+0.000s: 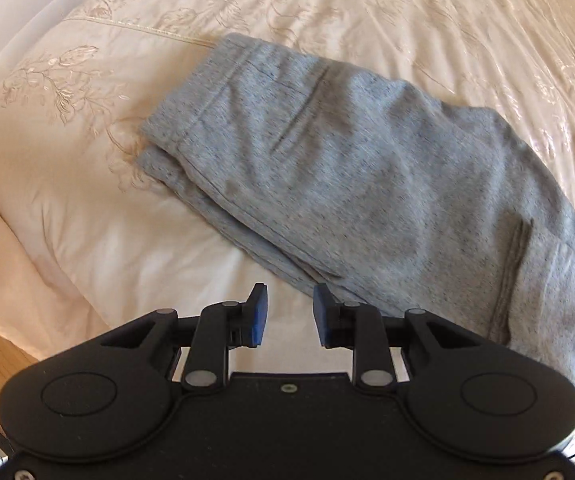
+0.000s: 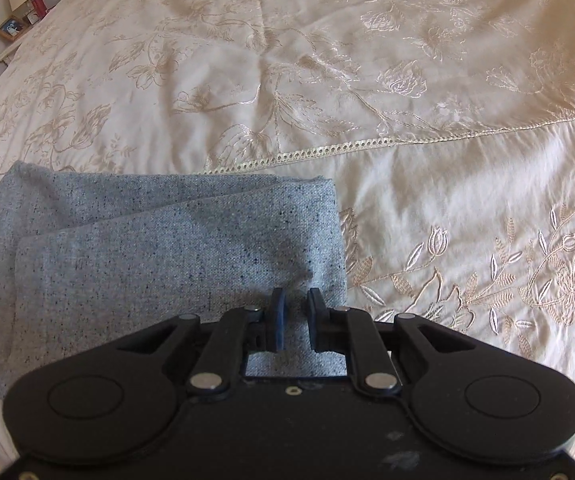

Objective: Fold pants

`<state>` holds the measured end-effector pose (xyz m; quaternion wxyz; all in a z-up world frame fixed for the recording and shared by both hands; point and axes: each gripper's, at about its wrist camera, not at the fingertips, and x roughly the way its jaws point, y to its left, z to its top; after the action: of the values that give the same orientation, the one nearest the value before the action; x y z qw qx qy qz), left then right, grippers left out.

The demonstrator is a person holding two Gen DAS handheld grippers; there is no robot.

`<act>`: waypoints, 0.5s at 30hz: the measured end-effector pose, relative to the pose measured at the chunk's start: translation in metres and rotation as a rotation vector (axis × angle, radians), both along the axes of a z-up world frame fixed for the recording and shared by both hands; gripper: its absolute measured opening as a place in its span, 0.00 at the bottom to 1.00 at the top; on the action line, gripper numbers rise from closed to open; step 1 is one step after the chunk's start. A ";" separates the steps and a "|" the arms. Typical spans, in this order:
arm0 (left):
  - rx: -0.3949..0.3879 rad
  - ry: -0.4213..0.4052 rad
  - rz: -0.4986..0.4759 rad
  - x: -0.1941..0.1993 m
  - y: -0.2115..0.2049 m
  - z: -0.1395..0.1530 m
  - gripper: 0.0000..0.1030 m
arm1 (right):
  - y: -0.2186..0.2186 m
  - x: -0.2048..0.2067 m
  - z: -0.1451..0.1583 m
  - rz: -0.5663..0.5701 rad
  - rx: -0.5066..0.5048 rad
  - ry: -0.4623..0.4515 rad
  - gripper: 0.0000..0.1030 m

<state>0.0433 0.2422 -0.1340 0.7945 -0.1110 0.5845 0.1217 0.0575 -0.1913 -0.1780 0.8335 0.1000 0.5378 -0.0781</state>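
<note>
Two grippers are working over the bed, and we are taking the pants (image 1: 327,160) as our landmark. We are seeing them lying folded in layers on the cream bedspread (image 1: 87,208); in the left view their long axis is running from the hem end at upper left down to lower right. Beyond the pants the bedspread is lying bare and wide, and past their hem end the bed edge is dropping away. From the right view, open cloth is stretching far beyond the pants (image 2: 159,248) and to their right, up to a nightstand (image 2: 9,36) in the far left corner, well apart from them.

We are holding the left gripper (image 1: 287,314) just off the near edge of the pants, jaws partly open, with nothing between them. We are holding the right gripper (image 2: 297,322) low over the near right corner of the pants, jaws narrowly parted, pads not pressing on the cloth that is showing in the gap.
</note>
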 end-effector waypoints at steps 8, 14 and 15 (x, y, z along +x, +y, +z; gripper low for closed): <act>-0.036 -0.036 -0.054 0.031 0.065 -0.003 0.38 | 0.076 -0.030 0.041 -0.033 0.029 -0.065 0.14; -0.085 -0.053 -0.122 0.047 0.105 -0.009 0.49 | 0.151 -0.034 0.053 -0.022 0.068 -0.077 0.14; -0.093 -0.054 -0.141 0.049 0.111 -0.011 0.49 | 0.162 -0.034 0.054 -0.016 0.069 -0.078 0.14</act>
<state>0.0926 0.3528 -0.1453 0.8105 -0.1098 0.5743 0.0352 0.0232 -0.0293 -0.1236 0.8491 0.1360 0.5066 -0.0619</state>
